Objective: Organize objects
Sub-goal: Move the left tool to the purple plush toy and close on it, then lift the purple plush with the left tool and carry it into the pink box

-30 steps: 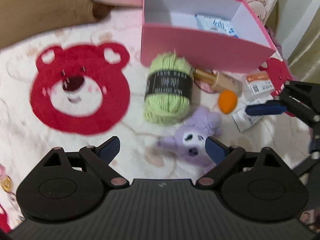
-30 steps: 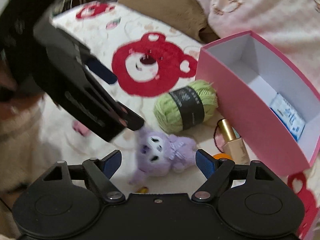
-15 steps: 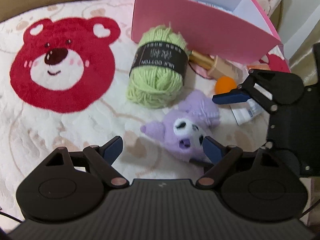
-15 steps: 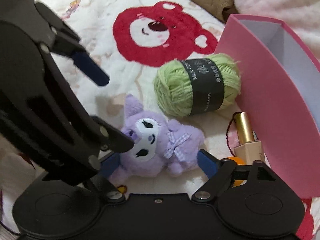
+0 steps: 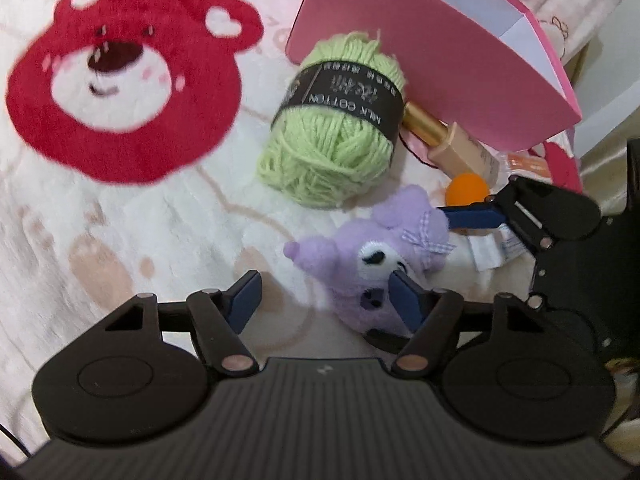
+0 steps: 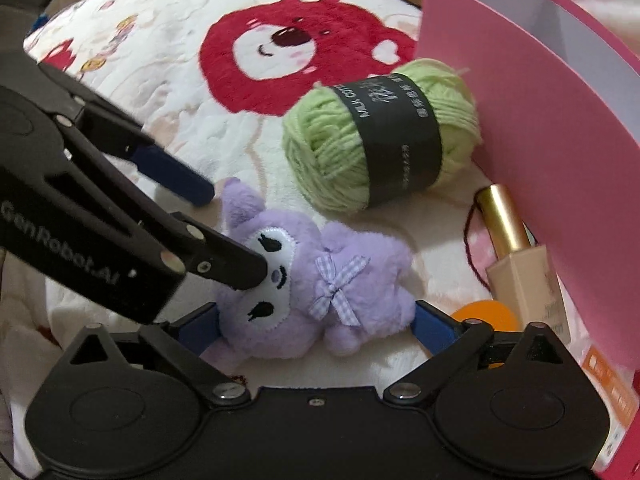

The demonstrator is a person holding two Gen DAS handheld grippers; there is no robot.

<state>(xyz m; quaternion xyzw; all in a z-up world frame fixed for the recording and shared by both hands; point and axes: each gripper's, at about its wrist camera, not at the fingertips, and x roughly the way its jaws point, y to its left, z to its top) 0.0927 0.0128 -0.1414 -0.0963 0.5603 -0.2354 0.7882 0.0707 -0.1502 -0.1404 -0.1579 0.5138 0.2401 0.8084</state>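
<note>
— Between my right gripper's point(image 6: 316, 326) blue pads, what lies there?

— One purple plush toy point(image 6: 320, 284), flat on the white fleece blanket point(image 6: 168, 92). I see the jaws spread wide, a pad just beside each end of the toy, and they have just been opening further. Whether the pads touch the fur I cannot tell; nothing is gripped.

— And your left gripper point(image 5: 324, 296)?

— Its jaws have just been closing and stand about half apart. Its far pad presses against the toy's face, the near pad hangs over bare blanket, so I hold nothing there either.

— What is hidden from you?

— Ahead of the right gripper, the pink box point(image 6: 560, 140) is cut off by the frame and I cannot see its floor. An orange ball point(image 6: 486, 314) is half covered by my right finger. A cream bottle with a gold cap point(image 6: 516, 256) lies against the box wall; its print is too blurred to read. Some white packets past the toy are mostly hidden behind the other gripper in the left view.

— Count things for me.

— One toy, one green yarn skein point(image 6: 380, 136) with a black band touching the box, one bottle, one ball, one box, two grippers. Red bear faces are printed on the blanket point(image 6: 296, 48).
</note>
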